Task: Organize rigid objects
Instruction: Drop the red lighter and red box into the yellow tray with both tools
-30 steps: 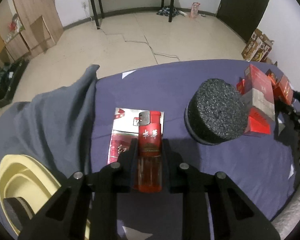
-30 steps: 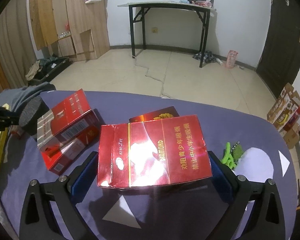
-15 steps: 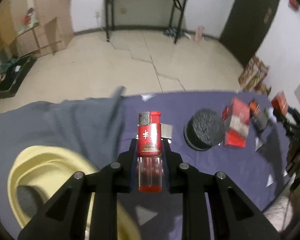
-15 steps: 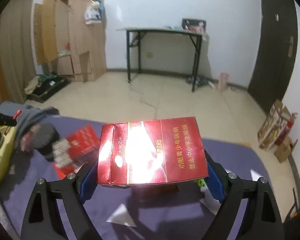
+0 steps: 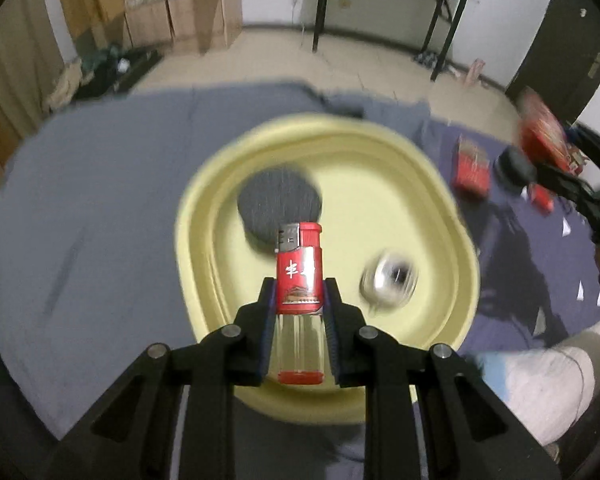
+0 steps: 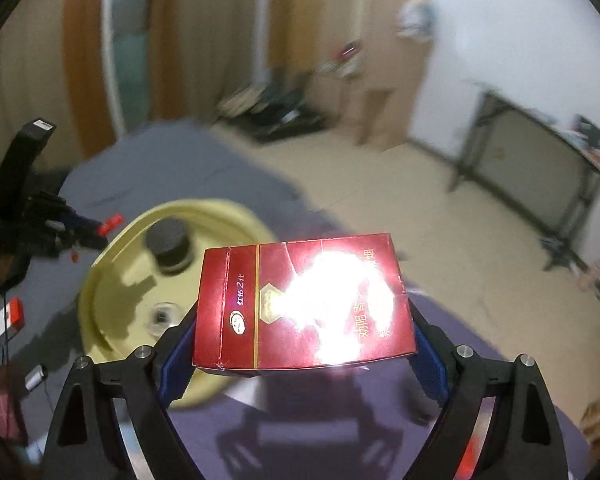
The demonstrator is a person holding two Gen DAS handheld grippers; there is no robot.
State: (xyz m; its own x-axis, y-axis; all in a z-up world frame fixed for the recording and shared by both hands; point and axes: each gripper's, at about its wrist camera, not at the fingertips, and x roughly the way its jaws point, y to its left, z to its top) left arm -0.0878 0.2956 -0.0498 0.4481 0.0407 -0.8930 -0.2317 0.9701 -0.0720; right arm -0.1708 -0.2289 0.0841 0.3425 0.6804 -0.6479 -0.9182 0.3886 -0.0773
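My left gripper [image 5: 299, 292] is shut on a red lighter [image 5: 300, 272] with a clear lower body, held upright above a yellow basin [image 5: 420, 184]. Inside the basin lie a black foam disc [image 5: 278, 200] and a small shiny round object [image 5: 388, 280]. My right gripper [image 6: 302, 340] is shut on a glossy red cigarette box [image 6: 300, 304], its pads on the two short sides. The box hangs above the cloth just right of the basin [image 6: 112, 280]. In the right wrist view the left gripper [image 6: 92, 232] reaches in from the left with the lighter tip [image 6: 110, 224] over the basin rim.
A grey cloth [image 5: 100, 184] lies under and left of the basin, a purple one [image 5: 540, 264] to its right. On the purple cloth are another red box [image 5: 470, 164] and a second black disc [image 5: 512, 164]. A person's sock-clad foot [image 5: 540, 384] is at lower right.
Both grippers have swung left and risen. The lighter went from above the purple cloth to over the basin. The red box was lifted off the cloth and carried toward the basin.
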